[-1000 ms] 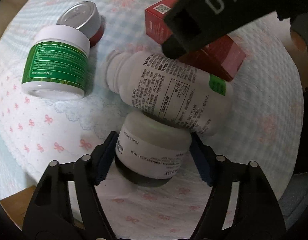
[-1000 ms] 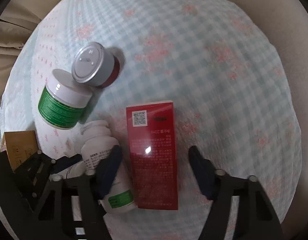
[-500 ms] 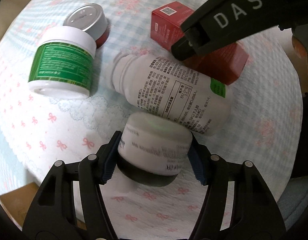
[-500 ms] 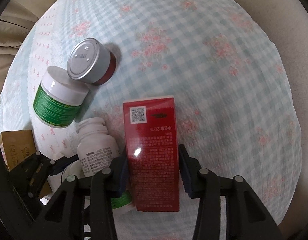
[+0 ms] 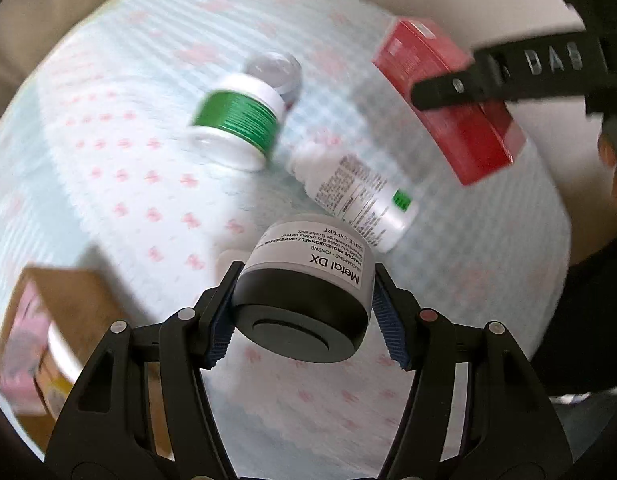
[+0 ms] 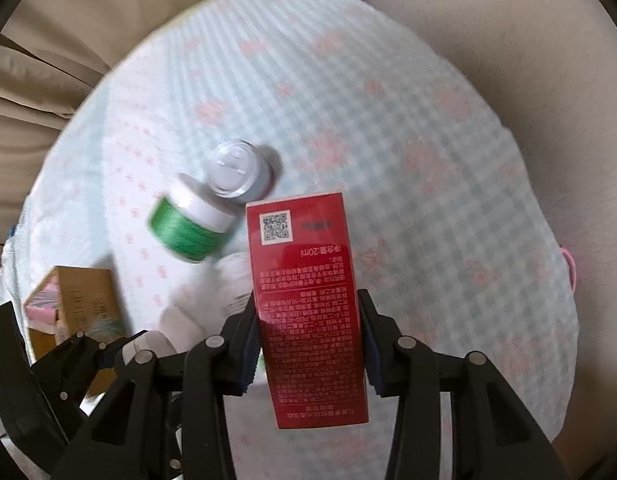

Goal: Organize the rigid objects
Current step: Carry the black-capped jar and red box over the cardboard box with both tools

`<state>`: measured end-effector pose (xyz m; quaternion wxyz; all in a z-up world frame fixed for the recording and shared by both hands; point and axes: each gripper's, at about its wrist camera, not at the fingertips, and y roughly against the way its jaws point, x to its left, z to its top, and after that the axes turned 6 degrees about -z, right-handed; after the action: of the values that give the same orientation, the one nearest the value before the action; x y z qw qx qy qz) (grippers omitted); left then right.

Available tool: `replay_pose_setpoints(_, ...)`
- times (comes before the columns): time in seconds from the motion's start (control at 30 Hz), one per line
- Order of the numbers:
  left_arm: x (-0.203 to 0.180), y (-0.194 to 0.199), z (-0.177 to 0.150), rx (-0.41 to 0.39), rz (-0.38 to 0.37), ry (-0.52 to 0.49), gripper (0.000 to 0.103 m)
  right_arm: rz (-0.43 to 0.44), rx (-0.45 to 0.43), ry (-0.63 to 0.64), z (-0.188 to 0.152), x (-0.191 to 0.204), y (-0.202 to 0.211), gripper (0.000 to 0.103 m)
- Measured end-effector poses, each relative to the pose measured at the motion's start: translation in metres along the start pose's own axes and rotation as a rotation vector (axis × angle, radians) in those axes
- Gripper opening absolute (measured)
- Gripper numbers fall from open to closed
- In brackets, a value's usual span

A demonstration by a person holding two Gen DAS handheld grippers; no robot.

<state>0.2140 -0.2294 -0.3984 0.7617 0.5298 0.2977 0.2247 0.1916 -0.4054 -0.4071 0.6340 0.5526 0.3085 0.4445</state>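
Checked floral cloth (image 6: 408, 128) w/ beige cushions (image 6: 508, 32) behind, pink loop (image 6: 570, 268) at edge.

The left gripper (image 5: 304, 312) is a matte black plastic frame with 2 angular, cut-out fingers, blue ribbed pads (image 5: 390, 338) and round silvery screw heads along each arm. The right gripper (image 6: 308, 344) has the same build; its side carries raised white letters "DAS" in the left wrist view.

Green-label jar (image 5: 236, 126) lies between tin (image 5: 274, 70) and bottle (image 5: 358, 200).
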Motion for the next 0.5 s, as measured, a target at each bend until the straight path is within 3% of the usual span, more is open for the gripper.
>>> replay_pose_setpoints(0.2, -0.004, 0.086, -0.02, -0.128, 0.021, 0.11, 0.058, 0.044, -0.074, 0.018, -0.012, 0.026, 0.062, 0.039)
replay_pose_setpoints(0.5, -0.007, 0.204, -0.054, -0.315, 0.117, 0.234, 0.058, 0.124, -0.192, 0.136, -0.041, 0.068, 0.163, 0.039)
